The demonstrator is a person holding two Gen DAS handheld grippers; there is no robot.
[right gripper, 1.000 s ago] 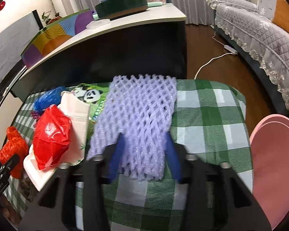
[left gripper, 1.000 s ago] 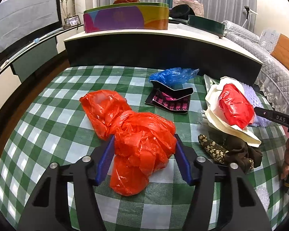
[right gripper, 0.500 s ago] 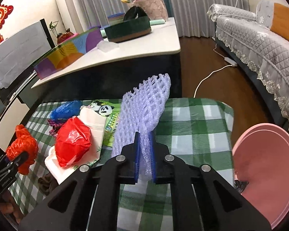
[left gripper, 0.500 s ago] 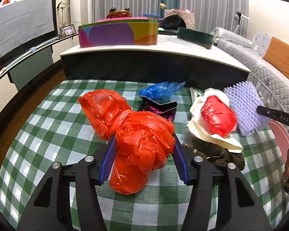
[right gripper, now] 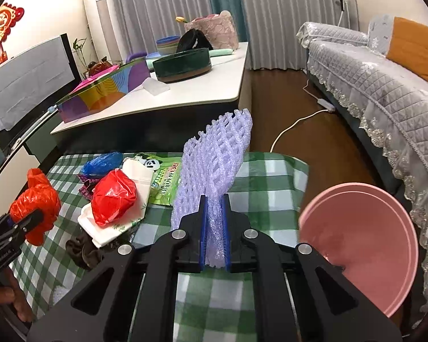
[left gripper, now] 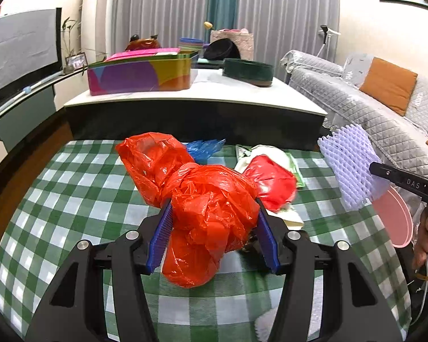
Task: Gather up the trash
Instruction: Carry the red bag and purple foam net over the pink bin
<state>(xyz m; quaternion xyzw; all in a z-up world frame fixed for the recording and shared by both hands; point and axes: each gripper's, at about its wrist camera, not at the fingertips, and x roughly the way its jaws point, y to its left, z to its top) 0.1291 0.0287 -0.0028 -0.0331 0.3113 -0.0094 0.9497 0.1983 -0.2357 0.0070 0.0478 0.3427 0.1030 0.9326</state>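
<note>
My left gripper [left gripper: 212, 235] is shut on a crumpled orange plastic bag [left gripper: 202, 199] and holds it above the green checked table [left gripper: 71, 188]; it also shows in the right wrist view [right gripper: 34, 202]. My right gripper [right gripper: 214, 235] is shut on a purple foam fruit net [right gripper: 214, 168], lifted off the table; the net also shows in the left wrist view [left gripper: 352, 165]. A pink bin [right gripper: 365, 250] stands just right of the table. A red bag [right gripper: 114, 196] lies on white paper [right gripper: 137, 176].
On the table lie a blue bag [right gripper: 102, 164], a green panda wrapper [right gripper: 164, 182] and a dark cloth [right gripper: 82, 249]. A white counter [right gripper: 185, 91] with boxes stands behind. A grey sofa [right gripper: 385, 91] is at the right.
Both grippers have risen. The left lifted the orange bag off the table. The right closed on the purple net and raised it upright, nearer the pink bin.
</note>
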